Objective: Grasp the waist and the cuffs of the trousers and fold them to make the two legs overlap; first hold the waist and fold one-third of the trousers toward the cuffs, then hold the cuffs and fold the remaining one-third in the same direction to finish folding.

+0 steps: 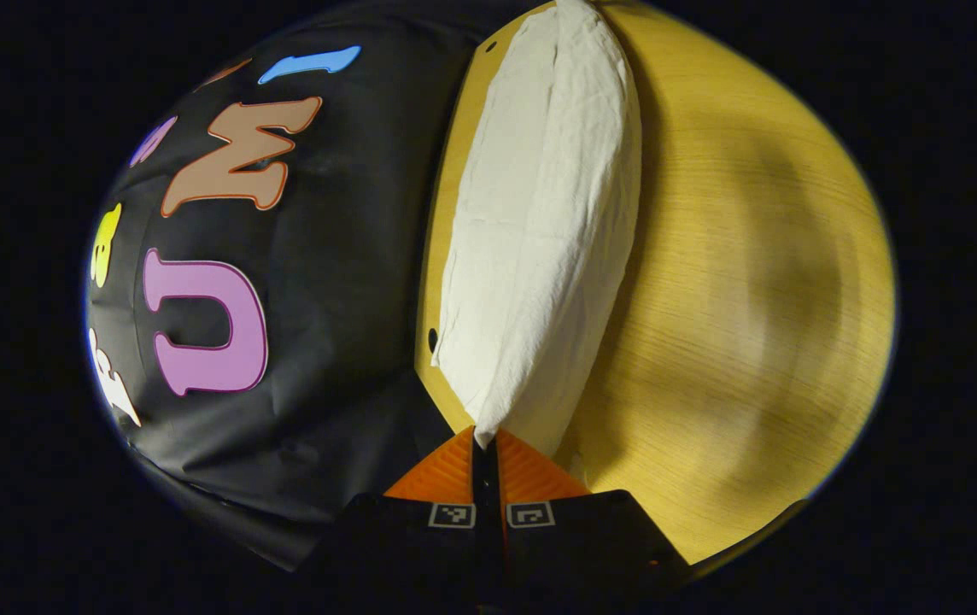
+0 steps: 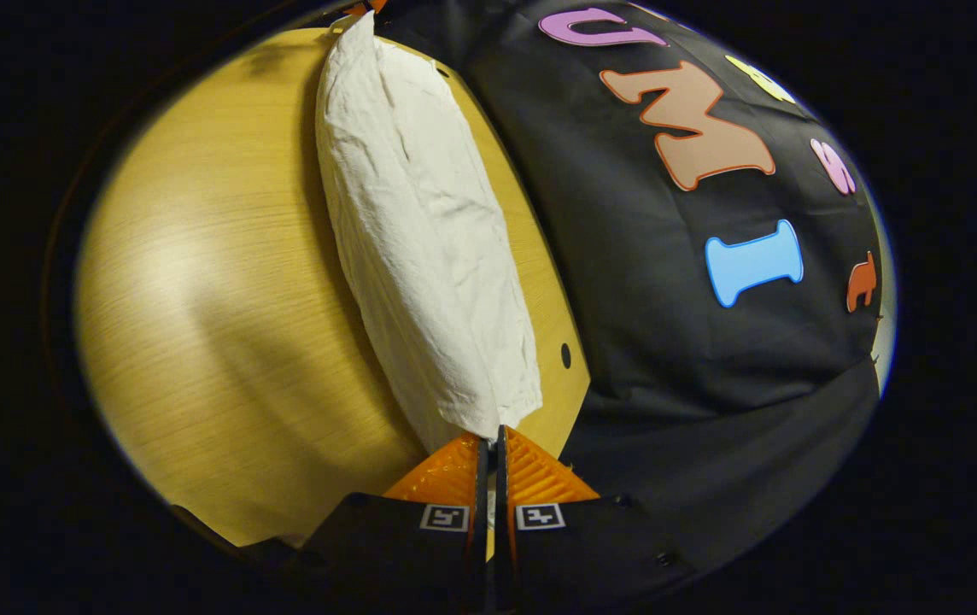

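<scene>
- I'm seeing the left gripper [image 1: 485, 437] clamping one corner of the white trousers [image 1: 540, 231], jaws pinched together on the cloth.
- The right gripper [image 2: 493, 434] is pinching the opposite corner likewise.
- The trousers are stretching between them, hanging just over the wooden table [image 1: 753, 282].
- In the right gripper view a hole in the table [image 2: 565, 355] is sitting just beside the cloth.

a staged recording booth, not a lived-in room: a black cloth wall [image 1: 326, 342] hangs just behind a bare wooden table [image 1: 753, 299] with small drilled holes along its edge. in the right gripper view the cloth [image 2: 668, 359] drapes right of the tongs.
</scene>
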